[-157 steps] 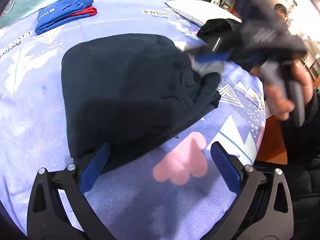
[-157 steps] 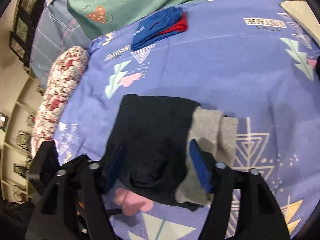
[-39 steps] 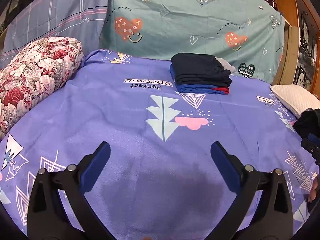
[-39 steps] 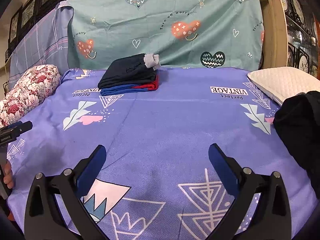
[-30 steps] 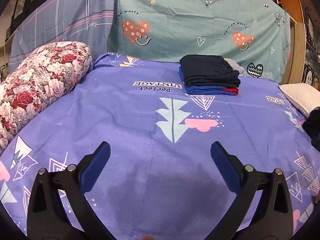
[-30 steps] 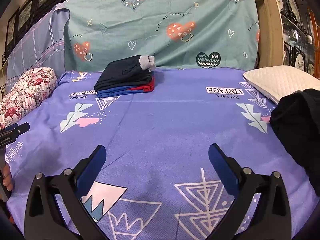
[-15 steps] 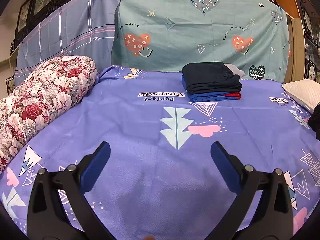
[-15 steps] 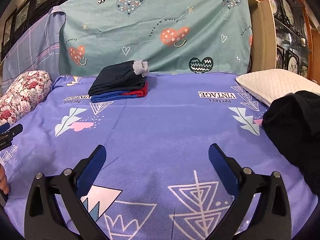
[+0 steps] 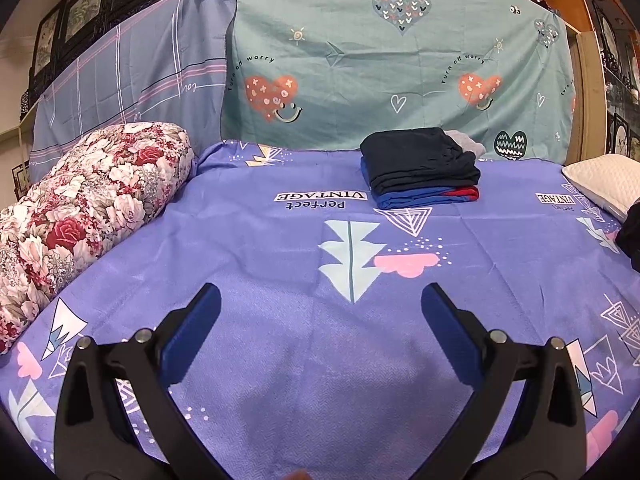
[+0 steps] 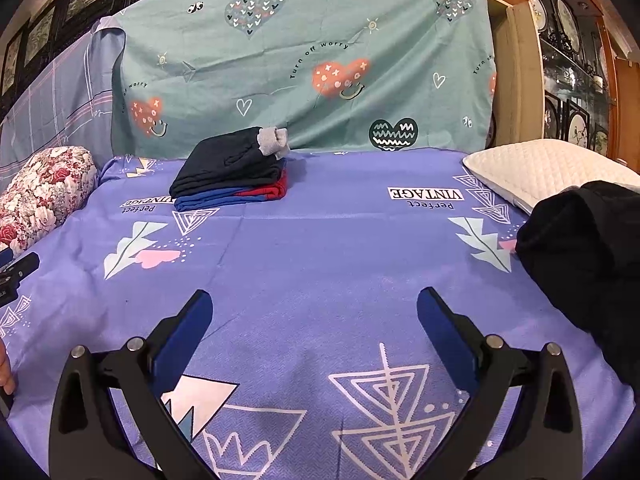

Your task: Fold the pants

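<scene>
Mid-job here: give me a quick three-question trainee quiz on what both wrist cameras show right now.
1. True or false: the left tool grips the folded dark navy pants.
2. What lies directly under those pants? A) folded blue and red garment B) white quilted pillow C) floral bolster
3. Which unfolded item sits at the right edge of the purple patterned bedsheet?

Key: 1 false, both tools, including the right tool, are open and empty. 2 A. 3 the crumpled black garment.

Folded dark pants [image 9: 418, 162] stacked atop blue-and-red garment [image 9: 424, 197] far back on purple sheet [image 9: 256, 248]; left gripper [image 9: 320, 304] spread wide, empty.
</scene>
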Demonstrator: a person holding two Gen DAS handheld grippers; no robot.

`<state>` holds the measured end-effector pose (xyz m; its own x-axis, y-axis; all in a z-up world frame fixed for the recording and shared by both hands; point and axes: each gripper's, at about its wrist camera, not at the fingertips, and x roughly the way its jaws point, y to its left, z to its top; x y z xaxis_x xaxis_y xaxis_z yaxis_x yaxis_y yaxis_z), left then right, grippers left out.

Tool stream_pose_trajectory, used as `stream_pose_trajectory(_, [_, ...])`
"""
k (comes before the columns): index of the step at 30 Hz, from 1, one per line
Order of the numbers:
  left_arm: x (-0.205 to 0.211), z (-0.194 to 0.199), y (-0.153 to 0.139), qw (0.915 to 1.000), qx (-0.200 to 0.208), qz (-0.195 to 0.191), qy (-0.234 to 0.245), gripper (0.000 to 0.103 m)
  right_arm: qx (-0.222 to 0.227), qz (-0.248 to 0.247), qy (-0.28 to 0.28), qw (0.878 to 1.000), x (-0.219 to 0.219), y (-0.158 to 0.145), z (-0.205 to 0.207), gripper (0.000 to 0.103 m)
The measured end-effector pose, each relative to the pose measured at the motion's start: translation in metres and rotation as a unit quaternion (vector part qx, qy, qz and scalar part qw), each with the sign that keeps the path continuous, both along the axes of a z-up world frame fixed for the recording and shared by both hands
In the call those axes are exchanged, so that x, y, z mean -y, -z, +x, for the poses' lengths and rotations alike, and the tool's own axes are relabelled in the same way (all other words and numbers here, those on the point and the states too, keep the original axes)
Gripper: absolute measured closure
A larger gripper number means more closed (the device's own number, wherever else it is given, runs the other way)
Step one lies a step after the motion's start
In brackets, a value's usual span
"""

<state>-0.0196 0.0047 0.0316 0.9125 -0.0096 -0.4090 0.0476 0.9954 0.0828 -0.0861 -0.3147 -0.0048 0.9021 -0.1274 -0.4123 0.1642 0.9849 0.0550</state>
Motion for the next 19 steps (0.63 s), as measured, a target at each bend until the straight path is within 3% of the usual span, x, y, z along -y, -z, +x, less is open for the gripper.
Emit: stream_pose_trajectory(19, [-0.0027,-0.0045,-0.0014,0.9999,0.013,-0.007,-0.001,0.002,-0.003,0.000,0.000,1.000,0.0002,0.0004,0.0008,0.001])
